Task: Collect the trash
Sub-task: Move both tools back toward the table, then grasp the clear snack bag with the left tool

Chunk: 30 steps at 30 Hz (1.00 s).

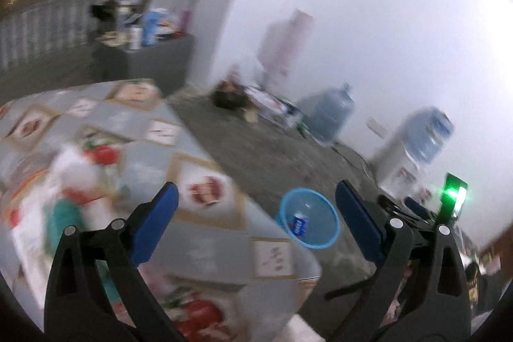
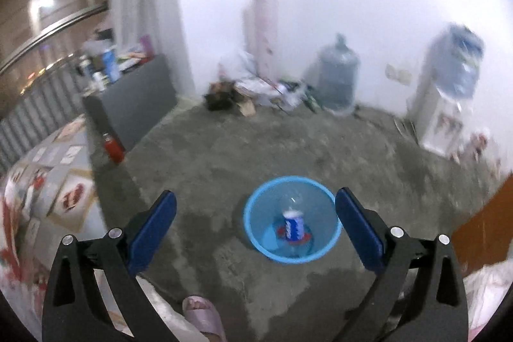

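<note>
Both tools stood wide open with nothing between the pads: right tool [image 2: 256, 225], left tool [image 1: 256, 221]. Bottle [image 2: 293, 225] with a blue label sat upright inside the blue basket [image 2: 256, 241] on the concrete floor [image 2: 224, 156], so that piece of trash looked binned. Basket sat just beside the desk [image 1: 205, 249] corner, probably so drops from the edge are short. Left tool hung over the patterned cloth; blurred white-and-red litter [image 1: 80, 181] lay there, likely next pickup. Right tool pointed down at the basket. A slippered foot [image 2: 203, 314] showed at the bottom edge. Water jug [image 2: 338, 79] and dispenser [image 2: 445, 104] stood by the far wall, well apart.
</note>
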Tool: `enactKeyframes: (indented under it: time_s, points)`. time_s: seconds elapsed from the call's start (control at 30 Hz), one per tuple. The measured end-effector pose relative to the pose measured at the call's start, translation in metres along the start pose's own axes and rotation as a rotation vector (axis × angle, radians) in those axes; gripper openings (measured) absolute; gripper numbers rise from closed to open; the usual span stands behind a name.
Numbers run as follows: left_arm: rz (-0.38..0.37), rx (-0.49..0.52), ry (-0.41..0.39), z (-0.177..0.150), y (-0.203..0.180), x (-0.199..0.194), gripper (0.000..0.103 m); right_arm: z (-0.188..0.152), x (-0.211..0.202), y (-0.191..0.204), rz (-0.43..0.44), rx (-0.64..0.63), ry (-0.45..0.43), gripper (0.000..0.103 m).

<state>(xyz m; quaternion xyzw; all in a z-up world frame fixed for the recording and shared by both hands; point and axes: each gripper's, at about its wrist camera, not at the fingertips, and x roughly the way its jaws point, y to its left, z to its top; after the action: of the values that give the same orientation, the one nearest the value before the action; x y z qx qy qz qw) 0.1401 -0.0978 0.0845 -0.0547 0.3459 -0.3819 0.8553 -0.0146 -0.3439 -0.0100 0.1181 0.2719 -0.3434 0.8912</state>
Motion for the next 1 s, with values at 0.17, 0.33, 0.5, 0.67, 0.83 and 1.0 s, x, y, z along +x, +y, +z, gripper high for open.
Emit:
enactKeyframes:
  time_s: [0.17,0.33,0.5,0.67,0.83,1.0]
  points:
    - [0.083,-0.128,-0.087,-0.012,0.053,-0.044,0.094,0.006,-0.027,0.046,0.059,-0.163,-0.083,0.096]
    - [0.160,-0.221,-0.163,-0.026,0.106,-0.086,0.094,0.007,-0.053,0.082,0.223,-0.250,-0.125,0.096]
    - [0.219,-0.258,-0.215,-0.040,0.138,-0.114,0.094,0.006,-0.069,0.108,0.372,-0.238,-0.141,0.096]
    - [0.275,-0.274,-0.233,-0.055,0.166,-0.132,0.094,0.002,-0.072,0.130,0.465,-0.246,-0.123,0.096]
    - [0.298,-0.299,-0.254,-0.070,0.180,-0.143,0.094,0.000,-0.053,0.148,0.572,-0.212,-0.018,0.096]
    - [0.291,-0.299,-0.253,-0.080,0.192,-0.144,0.094,-0.006,-0.033,0.166,0.665,-0.186,0.071,0.096]
